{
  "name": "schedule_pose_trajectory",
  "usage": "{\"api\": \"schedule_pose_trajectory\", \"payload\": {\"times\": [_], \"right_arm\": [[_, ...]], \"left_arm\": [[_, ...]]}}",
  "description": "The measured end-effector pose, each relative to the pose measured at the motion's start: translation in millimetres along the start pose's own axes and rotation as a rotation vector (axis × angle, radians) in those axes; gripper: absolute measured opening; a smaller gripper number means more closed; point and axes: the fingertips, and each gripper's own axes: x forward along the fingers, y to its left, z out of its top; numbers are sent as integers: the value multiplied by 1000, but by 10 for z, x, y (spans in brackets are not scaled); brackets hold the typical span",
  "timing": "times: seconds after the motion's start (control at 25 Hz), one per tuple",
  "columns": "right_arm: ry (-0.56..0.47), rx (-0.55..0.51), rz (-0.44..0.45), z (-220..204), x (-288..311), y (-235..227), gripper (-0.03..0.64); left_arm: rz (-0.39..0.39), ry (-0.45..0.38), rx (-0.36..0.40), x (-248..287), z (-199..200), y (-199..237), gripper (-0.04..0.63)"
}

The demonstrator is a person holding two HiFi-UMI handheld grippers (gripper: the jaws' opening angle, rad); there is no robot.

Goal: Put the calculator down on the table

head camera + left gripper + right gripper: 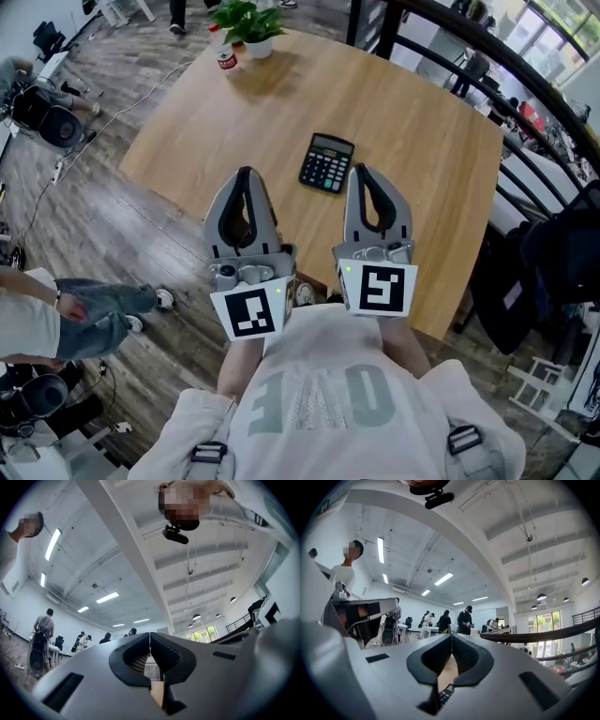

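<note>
A black calculator [326, 162] lies flat on the round wooden table [412, 141], just beyond both grippers. My left gripper [246, 172] hovers near the table's front edge, to the left of the calculator, shut with nothing in it; in the left gripper view [150, 634] its tips meet. My right gripper [359, 170] sits right beside the calculator's near right corner, tips together and empty. In the right gripper view [451, 635] the calculator's keys [444, 696] show through the gap below the closed tips.
A potted plant [250, 25] and a red can [226, 59] stand at the table's far left edge. A black railing [525, 80] curves along the right side. A seated person's legs [94, 309] and bags lie on the wooden floor at left.
</note>
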Motion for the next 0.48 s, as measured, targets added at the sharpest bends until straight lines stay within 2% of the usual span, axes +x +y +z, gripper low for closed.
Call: {"api": "schedule_pose_trajectory", "payload": {"times": [0.48], "right_arm": [[14,-5,16,-36,17,-15,20]], "left_arm": [[-11,9,-15,50,-5,-50,11]]}}
